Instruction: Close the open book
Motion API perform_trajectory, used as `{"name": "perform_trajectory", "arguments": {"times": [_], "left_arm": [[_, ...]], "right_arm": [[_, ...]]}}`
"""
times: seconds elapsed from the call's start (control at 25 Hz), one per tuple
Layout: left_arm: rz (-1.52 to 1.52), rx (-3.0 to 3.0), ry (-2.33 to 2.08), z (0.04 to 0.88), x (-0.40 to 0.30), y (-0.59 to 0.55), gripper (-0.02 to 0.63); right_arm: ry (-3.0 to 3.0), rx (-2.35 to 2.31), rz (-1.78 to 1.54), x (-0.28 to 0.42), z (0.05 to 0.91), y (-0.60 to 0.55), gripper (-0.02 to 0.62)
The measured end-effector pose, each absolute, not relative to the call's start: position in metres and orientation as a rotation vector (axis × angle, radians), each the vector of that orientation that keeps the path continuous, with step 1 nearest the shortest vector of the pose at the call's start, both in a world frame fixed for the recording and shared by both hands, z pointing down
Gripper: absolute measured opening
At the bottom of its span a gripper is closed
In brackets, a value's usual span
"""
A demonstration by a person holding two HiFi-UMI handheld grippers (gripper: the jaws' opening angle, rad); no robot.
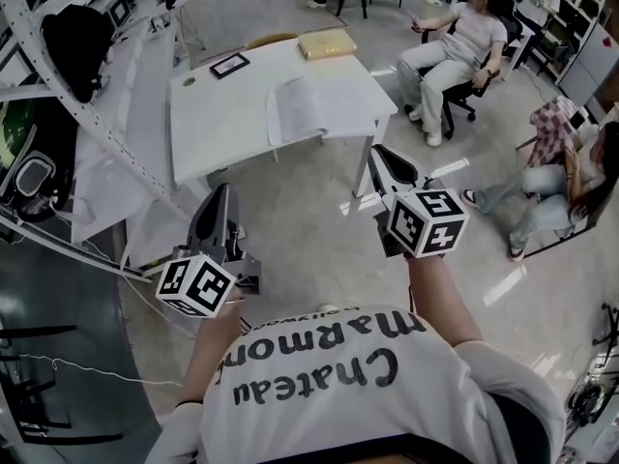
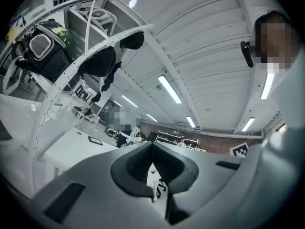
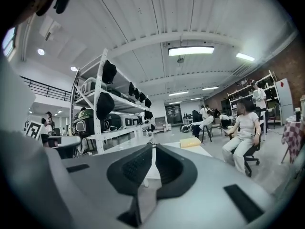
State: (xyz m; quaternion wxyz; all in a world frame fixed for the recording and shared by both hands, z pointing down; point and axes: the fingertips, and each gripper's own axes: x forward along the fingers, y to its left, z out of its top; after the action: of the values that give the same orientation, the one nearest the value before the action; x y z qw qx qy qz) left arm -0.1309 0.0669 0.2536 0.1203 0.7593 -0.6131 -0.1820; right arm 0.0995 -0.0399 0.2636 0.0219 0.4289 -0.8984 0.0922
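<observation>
closest in, the person's printed shirt (image 1: 319, 394) fills the bottom of the head view, with both tools held out ahead over the floor, well short of the counter (image 1: 222, 129). left tool (image 1: 222, 196) and right tool (image 1: 379, 158) each have their jaws pressed together on nothing. that is likely because closing a cover needs a push or a flip, not a pinch, and the reach is not yet made. open book (image 1: 319, 106) lies flat, pages up, on the counter's near right part. its spread runs long across the counter, left to right. the spine seems to run from the near edge to the far one, slightly slanted.
</observation>
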Motion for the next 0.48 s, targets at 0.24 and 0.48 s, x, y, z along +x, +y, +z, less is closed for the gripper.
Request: {"name": "perform_trajectory", "arguments": {"times": [0.24, 0.48], "left_arm": [[-0.558, 2.221, -1.821, 0.257, -0.119, 0.024, 0.023], [-0.509, 2.176, -1.808, 0.286, -0.110, 0.002, 0.023]], "right_arm": [[-2.811, 1.280, 0.288, 0.104, 0.271, -0.088, 0.040], [-2.776, 1.207, 0.411, 0.100, 0.310, -0.106, 0.040]]}}
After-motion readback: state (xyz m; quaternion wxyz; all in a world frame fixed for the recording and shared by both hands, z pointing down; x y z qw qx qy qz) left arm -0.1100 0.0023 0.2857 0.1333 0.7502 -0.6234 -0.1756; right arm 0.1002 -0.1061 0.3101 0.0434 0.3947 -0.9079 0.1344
